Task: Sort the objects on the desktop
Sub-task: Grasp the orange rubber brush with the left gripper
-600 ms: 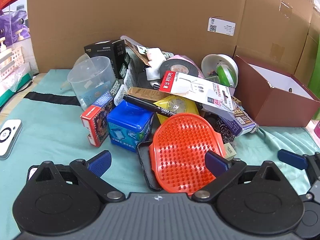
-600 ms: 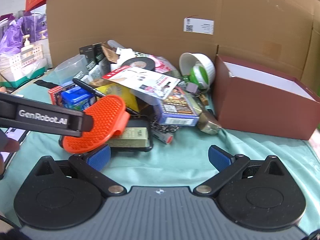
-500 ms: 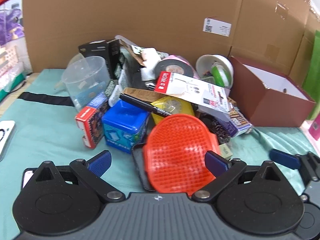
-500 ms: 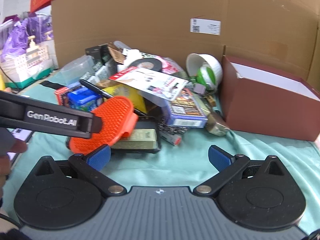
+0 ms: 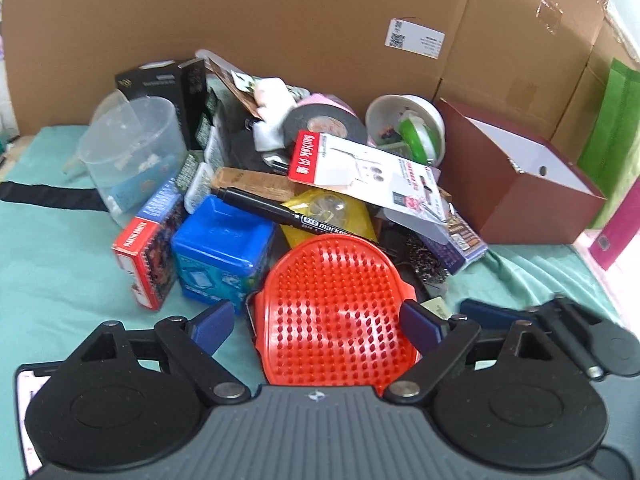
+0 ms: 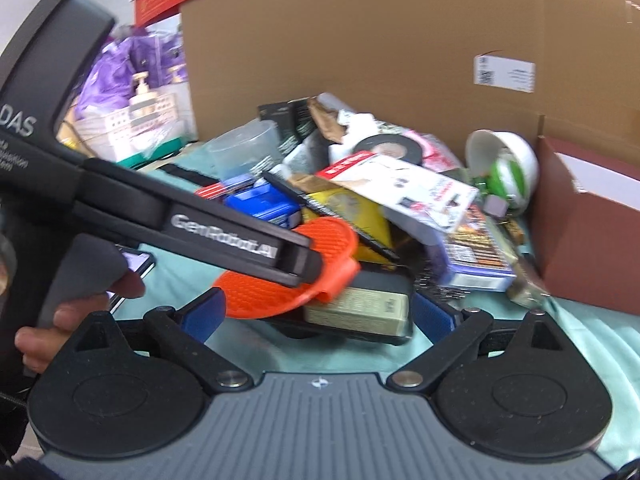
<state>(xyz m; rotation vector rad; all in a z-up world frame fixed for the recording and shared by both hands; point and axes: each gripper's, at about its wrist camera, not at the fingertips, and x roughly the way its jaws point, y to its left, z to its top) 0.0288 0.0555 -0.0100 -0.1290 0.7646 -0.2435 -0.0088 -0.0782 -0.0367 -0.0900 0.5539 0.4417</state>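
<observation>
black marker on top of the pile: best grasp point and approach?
Grip the black marker mid-barrel, between cap and label, coming from above with fingers across its long axis. It lies nearly flat and diagonal, resting across the blue box and the yellow packet, so the middle is exposed; its lower end runs behind the orange brush.

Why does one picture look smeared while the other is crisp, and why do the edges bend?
Right wrist view: motion blur smears the white card pack and the orange bristly rubber brush. Left wrist view: sharp, so the black marker pen lettering reads; daylight washes out its right edge. Both views: fisheye lenses curve the brown cardboard wall.
</observation>
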